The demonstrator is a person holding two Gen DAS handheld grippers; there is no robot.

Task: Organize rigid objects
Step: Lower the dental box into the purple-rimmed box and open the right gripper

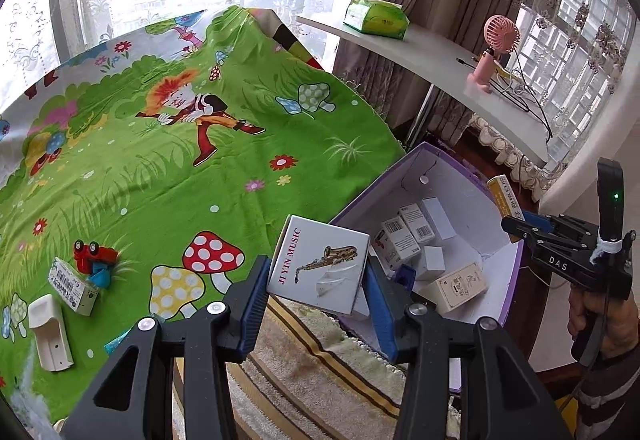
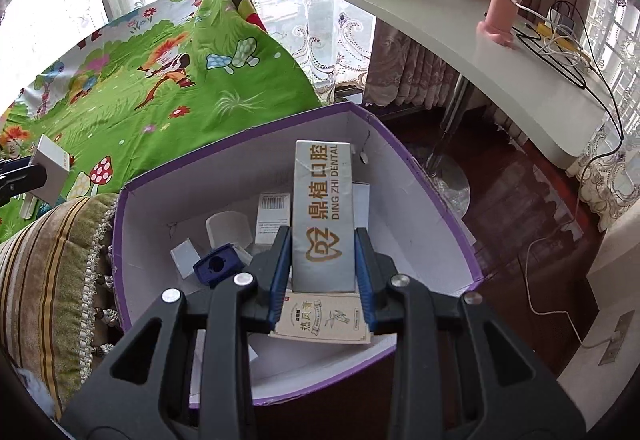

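You held a music box [image 1: 322, 264] in the left tool [image 1: 316, 296] and a dental box [image 2: 323, 216] in the right tool [image 2: 322, 272] over the part-filled bin [image 2: 120, 240]; a toy car [image 1: 94, 254] and cartons [image 1: 72, 288] remained on the cloth [image 1: 160, 168].

White box [image 1: 320, 266] reads "JI YIN MUSIC"; grey carton [image 2: 323, 216] "DING ZHI DENTAL"; right gripper [image 1: 510, 230] body, seemingly "DAS".

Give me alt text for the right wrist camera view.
The right gripper clamps a grey dental box upright over an open purple bin that holds small cartons. A green cartoon cloth lies at left.
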